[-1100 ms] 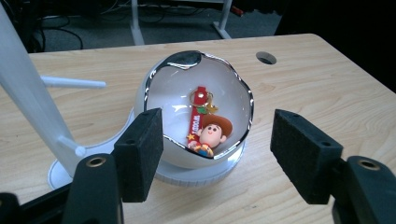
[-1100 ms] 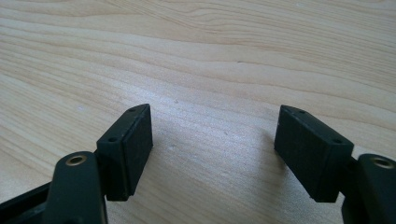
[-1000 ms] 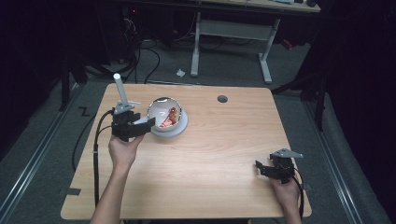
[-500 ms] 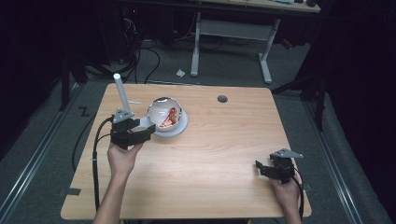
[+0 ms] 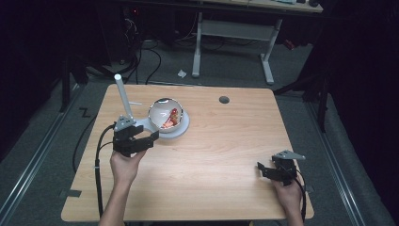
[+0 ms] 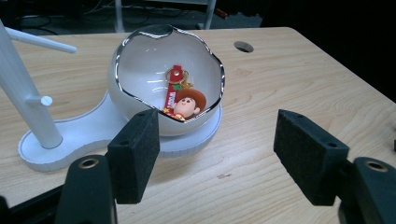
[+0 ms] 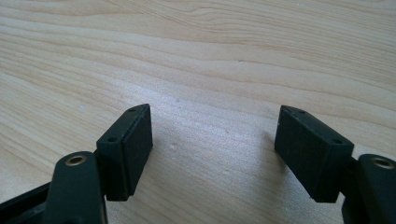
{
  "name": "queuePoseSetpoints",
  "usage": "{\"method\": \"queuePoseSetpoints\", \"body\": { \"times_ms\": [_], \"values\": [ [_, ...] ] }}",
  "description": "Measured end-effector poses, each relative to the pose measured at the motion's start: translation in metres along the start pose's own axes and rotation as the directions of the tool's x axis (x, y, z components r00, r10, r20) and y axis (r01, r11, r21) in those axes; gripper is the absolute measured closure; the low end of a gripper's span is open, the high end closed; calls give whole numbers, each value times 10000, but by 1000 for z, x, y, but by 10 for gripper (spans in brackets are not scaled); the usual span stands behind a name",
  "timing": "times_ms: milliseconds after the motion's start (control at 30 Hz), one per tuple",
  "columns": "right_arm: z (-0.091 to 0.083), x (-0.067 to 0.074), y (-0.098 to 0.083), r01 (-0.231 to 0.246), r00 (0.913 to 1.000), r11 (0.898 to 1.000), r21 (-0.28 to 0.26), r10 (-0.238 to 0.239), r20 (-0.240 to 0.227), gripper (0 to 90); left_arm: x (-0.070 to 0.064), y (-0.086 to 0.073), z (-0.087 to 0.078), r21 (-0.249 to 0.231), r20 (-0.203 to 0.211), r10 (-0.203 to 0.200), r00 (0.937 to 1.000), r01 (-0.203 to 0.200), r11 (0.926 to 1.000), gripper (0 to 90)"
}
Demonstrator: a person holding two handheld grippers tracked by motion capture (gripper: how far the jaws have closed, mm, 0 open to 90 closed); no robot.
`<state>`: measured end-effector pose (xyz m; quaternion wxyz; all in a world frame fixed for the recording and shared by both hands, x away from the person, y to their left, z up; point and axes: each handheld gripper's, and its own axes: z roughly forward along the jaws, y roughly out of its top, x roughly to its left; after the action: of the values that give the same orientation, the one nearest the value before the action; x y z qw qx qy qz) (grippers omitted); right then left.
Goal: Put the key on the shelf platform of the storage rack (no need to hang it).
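Observation:
A white egg-shaped shell bowl point(image 5: 162, 112) point(image 6: 140, 74) with a jagged silver rim sits tilted on a white base point(image 6: 84, 135) at the table's back left. Inside it lies a cowboy figure keychain point(image 5: 172, 117) point(image 6: 184, 105) with a red strap. A white post point(image 5: 123, 96) point(image 6: 23, 102) rises from the base's left end. My left gripper point(image 5: 149, 137) point(image 6: 217, 126) hovers just in front of the base, open and holding nothing, its jaws pointed at the bowl. Near the front right corner, my right gripper point(image 5: 260, 169) point(image 7: 215, 116) rests low over bare wood, open and holding nothing.
The wooden table point(image 5: 211, 155) has a round cable hole point(image 5: 224, 100) point(image 6: 243, 46) near its back edge. Beyond it stand a white desk frame point(image 5: 235, 28) and floor cables point(image 5: 141, 52). Each gripper trails a black cable toward the front edge.
My left gripper has drawn back from the bowl toward the table's front edge. The right gripper has stayed where it was.

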<state>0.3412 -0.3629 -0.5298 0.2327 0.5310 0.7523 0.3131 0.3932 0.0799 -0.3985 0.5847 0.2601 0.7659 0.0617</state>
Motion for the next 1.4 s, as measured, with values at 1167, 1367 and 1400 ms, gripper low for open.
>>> {"method": "queuePoseSetpoints", "body": {
  "times_ms": [1167,1367,1400],
  "values": [
    [0,0,0,8,10000,10000,-4,-8,1,278,9,-25,-18,482,249,-89,9996,77,9988,313],
    [0,0,0,16,10000,10000,-7,-16,-1,278,12,-31,-20,576,263,41,9996,-56,9983,312],
    [0,0,0,12,10000,10000,-5,-12,1,278,12,-32,-20,590,219,-21,9998,8,9983,312]
  ]
}}
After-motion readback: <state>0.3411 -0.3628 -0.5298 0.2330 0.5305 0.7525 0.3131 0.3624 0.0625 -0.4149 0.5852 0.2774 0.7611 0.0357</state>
